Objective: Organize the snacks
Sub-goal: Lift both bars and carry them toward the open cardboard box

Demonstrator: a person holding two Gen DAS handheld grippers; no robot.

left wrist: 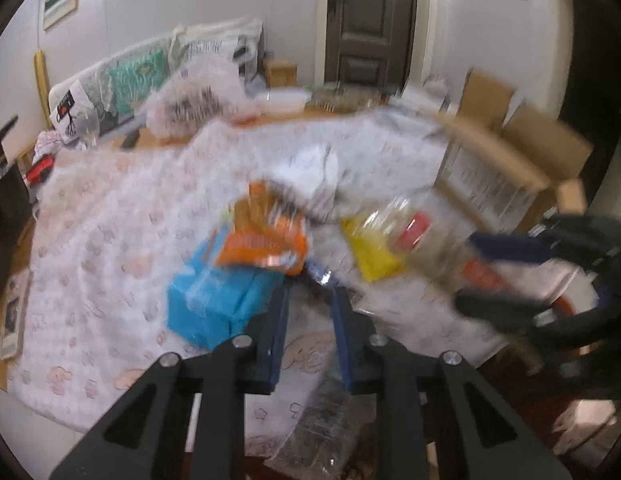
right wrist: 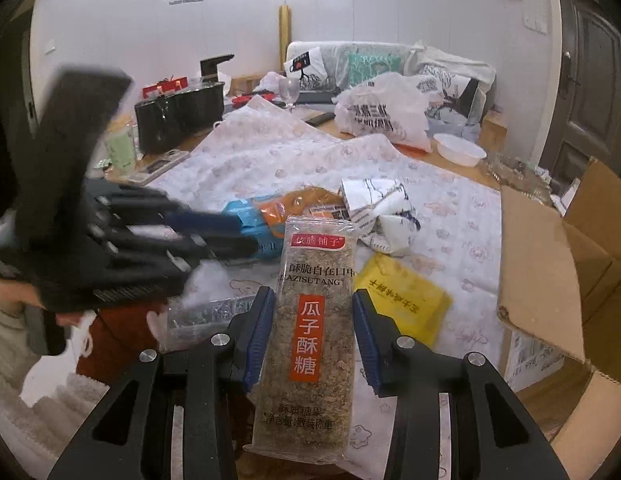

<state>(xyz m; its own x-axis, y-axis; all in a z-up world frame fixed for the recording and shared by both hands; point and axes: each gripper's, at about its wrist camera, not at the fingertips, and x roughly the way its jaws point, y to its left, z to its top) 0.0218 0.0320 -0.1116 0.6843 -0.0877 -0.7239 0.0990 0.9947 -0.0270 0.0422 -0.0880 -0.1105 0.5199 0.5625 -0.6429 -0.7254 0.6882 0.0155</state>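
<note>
Right gripper [right wrist: 313,320]: clamped on a clear candy packet [right wrist: 310,340], raised above the tablecloth [right wrist: 450,208], likely bound for the open cardboard box [right wrist: 558,264]. Left gripper [left wrist: 308,300]: narrowed near the blue bag [left wrist: 214,300]; grip unclear through blur.

Dim indoor light; left view heavily motion-blurred (right sharper), both with dark, curved fisheye edges.
</note>
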